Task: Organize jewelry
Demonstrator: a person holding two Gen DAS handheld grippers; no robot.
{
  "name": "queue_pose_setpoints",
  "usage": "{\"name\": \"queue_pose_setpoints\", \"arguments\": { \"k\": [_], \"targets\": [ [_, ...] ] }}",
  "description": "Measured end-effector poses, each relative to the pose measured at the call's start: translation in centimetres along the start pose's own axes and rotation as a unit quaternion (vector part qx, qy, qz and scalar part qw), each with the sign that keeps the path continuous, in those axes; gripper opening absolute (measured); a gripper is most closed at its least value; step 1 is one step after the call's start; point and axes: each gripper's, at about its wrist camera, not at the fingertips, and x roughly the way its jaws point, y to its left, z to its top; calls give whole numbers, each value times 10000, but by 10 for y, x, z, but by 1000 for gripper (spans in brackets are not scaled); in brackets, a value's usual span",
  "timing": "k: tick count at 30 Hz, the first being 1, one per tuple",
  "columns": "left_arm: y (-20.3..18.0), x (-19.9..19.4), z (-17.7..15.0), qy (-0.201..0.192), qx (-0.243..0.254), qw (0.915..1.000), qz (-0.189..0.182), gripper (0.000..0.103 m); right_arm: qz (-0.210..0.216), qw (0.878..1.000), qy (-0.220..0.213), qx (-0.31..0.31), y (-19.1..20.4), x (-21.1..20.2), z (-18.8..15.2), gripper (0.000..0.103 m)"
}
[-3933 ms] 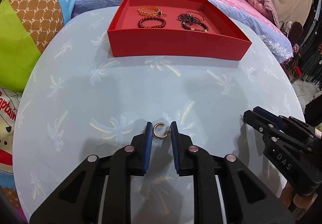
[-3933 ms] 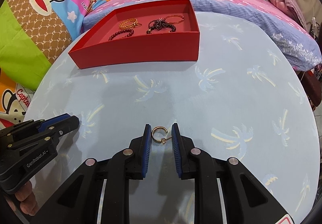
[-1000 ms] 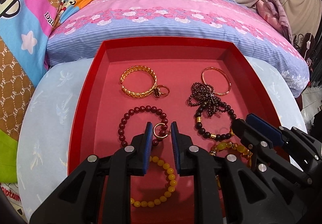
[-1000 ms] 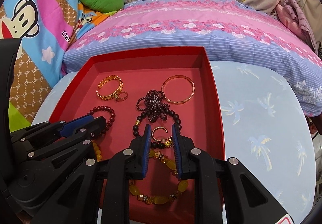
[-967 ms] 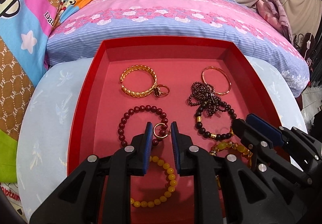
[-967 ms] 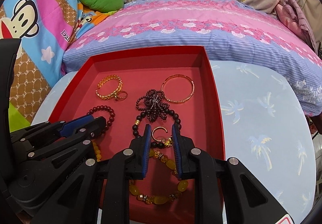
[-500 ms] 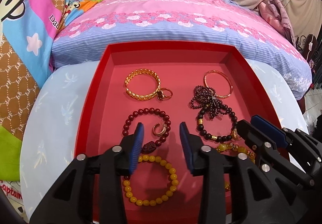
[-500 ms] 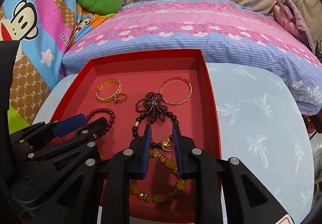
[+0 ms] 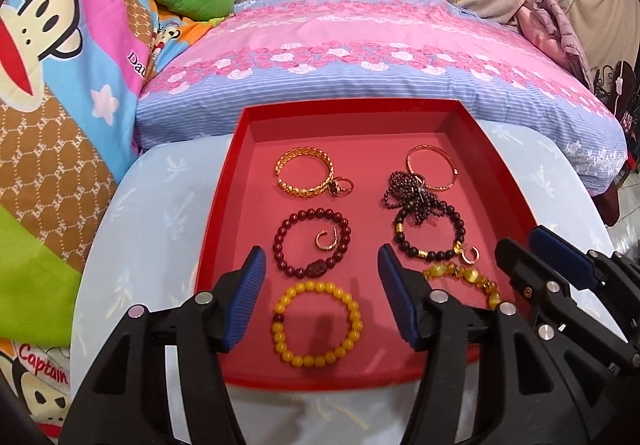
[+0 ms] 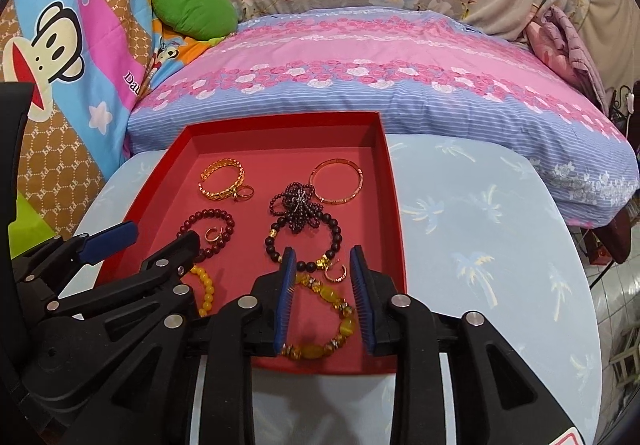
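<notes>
Left gripper: your jaws stand wide apart, released, holding nothing, above the near half of the red tray.
Right gripper: also released, jaws parted, nothing between the pads.
Left earring: a small gold open hoop, C-shaped; it lies flat on the tray floor inside the ring of the dark red bead bracelet.
Right earring: a matching gold hoop; it lies on the tray floor just beyond your right fingertips, touching or just beside the black bead bracelet and near the amber bracelet.
Other jewelry: yellow bead bracelet in front, gold chain bracelet with a ring at the back.
Tray: sits on the pale blue desk, against the bed.
</notes>
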Motion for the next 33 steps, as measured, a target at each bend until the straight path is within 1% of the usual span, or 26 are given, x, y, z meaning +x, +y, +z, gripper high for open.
{"name": "queue_pose_setpoints", "arguments": {
  "k": [4, 8, 10, 13, 18, 23, 25, 28, 33],
  "targets": [
    [-1, -13, -8, -10, -7, 10000, 37, 58, -30, 10000, -25, 41, -1, -14, -7, 33],
    [0, -25, -17, -31, -60, 9999, 132, 66, -60, 9999, -47, 85, -2, -28, -12, 34],
    [1, -31, -21, -59, -93, 9998, 157, 67, -94, 9999, -71, 97, -2, -33, -15, 40],
    [3, -40, -26, -74, -125, 9997, 173, 70, -108, 9998, -119, 127, -4, -43, -19, 45],
    [7, -49, -35, -53, -182, 9995, 244, 76, -141, 9997, -148, 134, -3, -53, -26, 50],
    [9, -53, -44, -2, -208, 9993, 306, 80, -145, 9997, -101, 151, -2, -56, -34, 54],
    [12, -54, -47, 26, -243, 9991, 336, 81, -179, 9997, -90, 170, -2, -57, -36, 61],
    [16, -55, -52, 52, -338, 9988, 357, 85, -182, 9996, -96, 183, -3, -58, -40, 68],
    [22, -55, -58, 53, -417, 9983, 401, 89, -240, 9996, -96, 94, 0, -60, -44, 76]
  ]
}}
